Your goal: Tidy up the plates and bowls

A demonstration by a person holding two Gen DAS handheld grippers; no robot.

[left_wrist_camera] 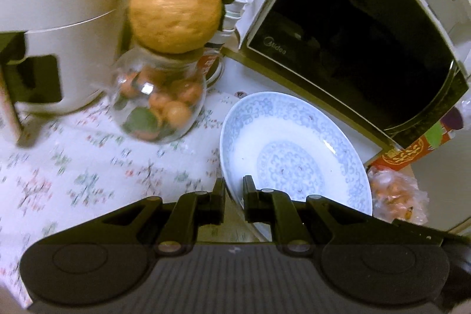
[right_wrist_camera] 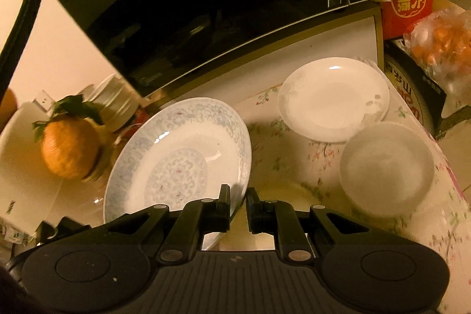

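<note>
The near rim of the patterned plate [left_wrist_camera: 294, 149] is hidden behind both gripper bodies, and the microwave [left_wrist_camera: 353, 43] is cut off at the top of each view. The left gripper [left_wrist_camera: 234, 190] reaches forward, its fingers clamped over the plate's left edge. The right gripper [right_wrist_camera: 238, 200] straddles the plate's right edge in the same way, so the plate sits tilted between the two, above the floral counter [left_wrist_camera: 88, 167]. On the counter to the right lie a white plate [right_wrist_camera: 334, 99] and, just beside it, a frosted bowl [right_wrist_camera: 387, 168], blurred. A glass jar [left_wrist_camera: 159, 105] holds small oranges and leaves; a large citrus fruit [left_wrist_camera: 175, 5] rests on its mouth.
</note>
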